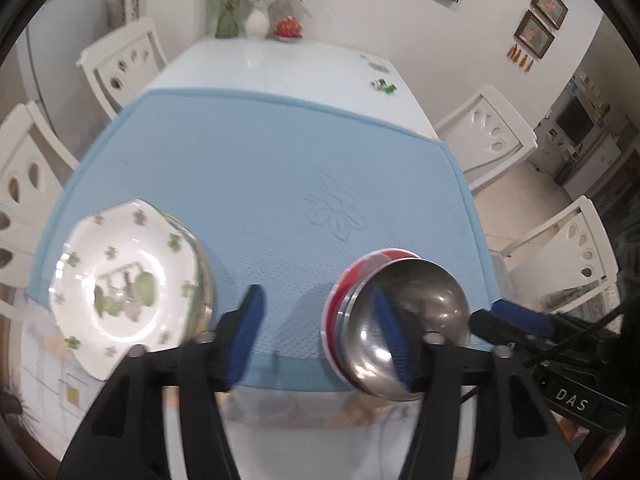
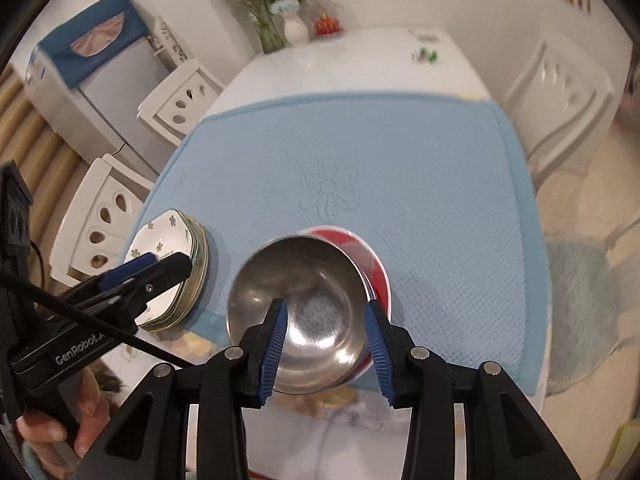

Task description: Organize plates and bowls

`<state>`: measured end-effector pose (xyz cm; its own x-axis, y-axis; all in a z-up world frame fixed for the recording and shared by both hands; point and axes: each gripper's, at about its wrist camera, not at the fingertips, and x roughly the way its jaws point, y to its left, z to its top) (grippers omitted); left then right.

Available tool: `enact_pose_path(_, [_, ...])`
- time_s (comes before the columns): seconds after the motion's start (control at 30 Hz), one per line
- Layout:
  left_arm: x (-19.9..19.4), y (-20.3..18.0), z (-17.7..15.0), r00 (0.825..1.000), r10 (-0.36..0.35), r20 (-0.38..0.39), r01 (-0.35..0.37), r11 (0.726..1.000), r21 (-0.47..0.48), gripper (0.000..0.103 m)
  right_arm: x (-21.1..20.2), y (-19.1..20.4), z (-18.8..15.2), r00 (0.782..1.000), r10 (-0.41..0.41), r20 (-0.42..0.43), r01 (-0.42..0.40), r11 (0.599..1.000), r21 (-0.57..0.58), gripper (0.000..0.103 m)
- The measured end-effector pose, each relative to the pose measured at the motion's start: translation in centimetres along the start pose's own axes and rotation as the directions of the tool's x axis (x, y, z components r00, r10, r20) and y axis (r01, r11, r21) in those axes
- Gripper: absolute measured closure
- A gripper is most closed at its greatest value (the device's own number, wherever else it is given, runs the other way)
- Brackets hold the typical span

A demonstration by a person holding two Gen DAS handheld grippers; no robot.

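A steel bowl (image 2: 304,312) sits nested on a red and white bowl (image 2: 372,264) at the near edge of the blue mat (image 2: 400,160). It also shows in the left wrist view (image 1: 412,320). A stack of floral white plates (image 1: 124,284) lies at the mat's near left corner, also in the right wrist view (image 2: 168,268). My left gripper (image 1: 320,340) is open and empty, between the plate stack and the bowls. My right gripper (image 2: 324,344) is open, its jaws on either side of the steel bowl's near part; the left finger (image 2: 274,344) overlaps the bowl's near-left rim.
The mat covers a white table (image 1: 280,64) with vases of flowers (image 1: 256,20), a red ornament (image 1: 288,28) and small items (image 1: 384,86) at the far end. White chairs (image 1: 120,68) stand on both sides. A cabinet with a blue cover (image 2: 92,76) stands left.
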<state>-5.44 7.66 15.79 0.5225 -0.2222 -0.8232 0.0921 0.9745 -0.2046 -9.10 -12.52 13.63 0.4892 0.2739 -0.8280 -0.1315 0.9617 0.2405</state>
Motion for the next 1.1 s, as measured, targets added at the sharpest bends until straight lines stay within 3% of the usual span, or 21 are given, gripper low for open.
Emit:
enact_pose_path(0.1, [-2.0,0.5,0.0,0.996,0.035,0.076,-0.039,0.998,0.047,0.038,-2.1,2.4,0.0,0.980,-0.151,0.129,0.156,0.987,-0.031,0.056])
enact_pose_path(0.17, [-2.9,0.7,0.1,0.993,0.038,0.112,-0.047,0.996,0.074,0.038,-3.7,3.9,0.1,0.961,-0.182,0.206,0.194,0.980,-0.041,0.038])
enact_pose_path(0.27, [-4.2,1.3,0.0,0.989,0.032,0.142,-0.048,0.993,0.112,0.038,-5.3,5.9,-0.1,0.933,-0.231,0.275,0.247,0.969,-0.022,0.024])
enact_pose_path(0.33, [-5.1,2.0,-0.3,0.990,-0.005,0.143,-0.010,0.995,0.104,0.034,-5.4,7.2,-0.3,0.920,-0.278,0.276,0.284,0.959,0.018,0.016])
enact_pose_path(0.4, [-5.6,3.3,-0.4,0.989,-0.067,0.132,0.058,0.996,0.071,0.034,-4.3,8.1,-0.5,0.919,-0.334,0.210,0.330,0.942,0.055,0.016])
enact_pose_path(0.47, [-6.1,3.9,-0.6,0.987,-0.081,0.141,0.073,0.995,0.062,0.034,-3.2,9.1,-1.1,0.921,-0.360,0.149,0.355,0.933,0.059,0.016])
enact_pose_path(0.57, [-6.9,4.2,-1.3,0.985,-0.057,0.164,0.038,0.992,0.117,0.034,-2.3,10.4,-2.2,0.909,-0.400,0.117,0.397,0.917,0.049,0.016])
enact_pose_path(0.67, [-6.9,4.5,-1.8,0.988,-0.014,0.155,-0.010,0.988,0.153,0.034,-1.9,11.1,-2.8,0.922,-0.376,0.097,0.370,0.926,0.071,0.016])
enact_pose_path(1.1, [-7.8,7.5,-2.8,0.987,-0.003,0.161,-0.026,0.985,0.172,0.034,-1.4,13.9,-4.5,0.915,-0.396,0.083,0.387,0.916,0.102,0.016])
